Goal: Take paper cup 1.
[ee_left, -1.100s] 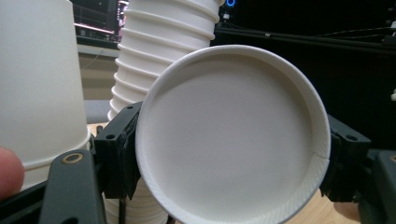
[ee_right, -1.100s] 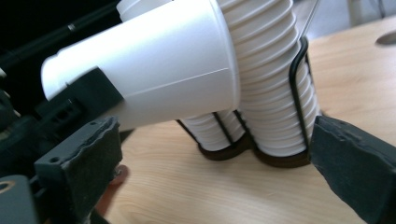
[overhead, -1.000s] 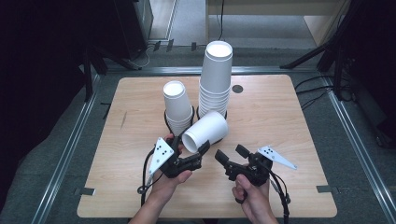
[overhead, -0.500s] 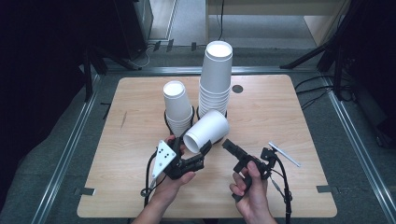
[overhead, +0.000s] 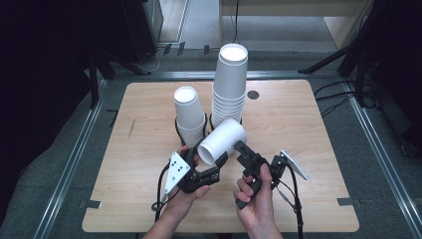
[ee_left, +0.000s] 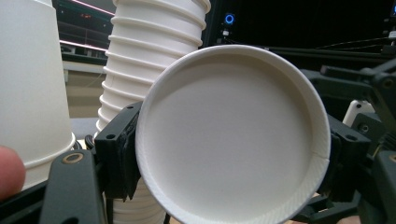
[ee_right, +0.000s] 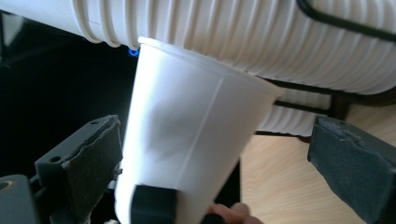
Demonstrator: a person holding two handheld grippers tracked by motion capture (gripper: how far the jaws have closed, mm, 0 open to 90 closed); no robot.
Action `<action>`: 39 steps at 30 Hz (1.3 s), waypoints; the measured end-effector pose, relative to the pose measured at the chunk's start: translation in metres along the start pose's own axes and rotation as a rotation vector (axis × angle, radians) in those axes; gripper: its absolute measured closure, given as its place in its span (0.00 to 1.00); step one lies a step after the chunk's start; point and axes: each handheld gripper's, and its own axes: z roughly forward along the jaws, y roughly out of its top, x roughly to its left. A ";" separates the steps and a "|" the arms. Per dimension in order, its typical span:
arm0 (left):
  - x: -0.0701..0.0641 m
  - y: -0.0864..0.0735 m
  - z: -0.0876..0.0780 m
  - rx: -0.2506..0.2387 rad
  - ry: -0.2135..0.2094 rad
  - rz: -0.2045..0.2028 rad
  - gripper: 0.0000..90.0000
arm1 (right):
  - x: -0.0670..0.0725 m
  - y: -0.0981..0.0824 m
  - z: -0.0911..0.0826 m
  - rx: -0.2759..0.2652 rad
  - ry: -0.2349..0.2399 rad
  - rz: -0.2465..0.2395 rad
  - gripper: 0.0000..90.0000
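A white paper cup (overhead: 224, 139) lies tilted above the table, its base (ee_left: 229, 135) facing the left gripper's camera. My left gripper (overhead: 209, 158) is shut on its lower end, one black jaw on each side. My right gripper (overhead: 247, 154) is beside the cup on the right, open, and its jaws have just been opening a little. In the right gripper view the cup's wall (ee_right: 187, 140) stands between the pads (ee_right: 88, 168). The left pad is close against the cup and the right one is well clear of it.
A short stack of cups (overhead: 188, 112) and a tall stack (overhead: 230, 82) stand upside down in black wire rings just behind the held cup. The wooden table (overhead: 308, 129) has bare room to the left, right and front. Cables trail from both grippers.
The right gripper has rolled and swung up and left, from beside the left gripper to the cup's side. The left gripper and its cup have barely moved.
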 end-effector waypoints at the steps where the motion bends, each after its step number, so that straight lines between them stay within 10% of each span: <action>1: -0.001 0.000 0.000 0.002 -0.005 -0.002 0.26 | 0.000 0.000 0.001 0.001 0.007 0.017 0.03; 39: -0.017 -0.004 0.002 0.023 -0.096 -0.005 0.26 | -0.009 0.004 0.019 0.002 0.105 0.139 0.09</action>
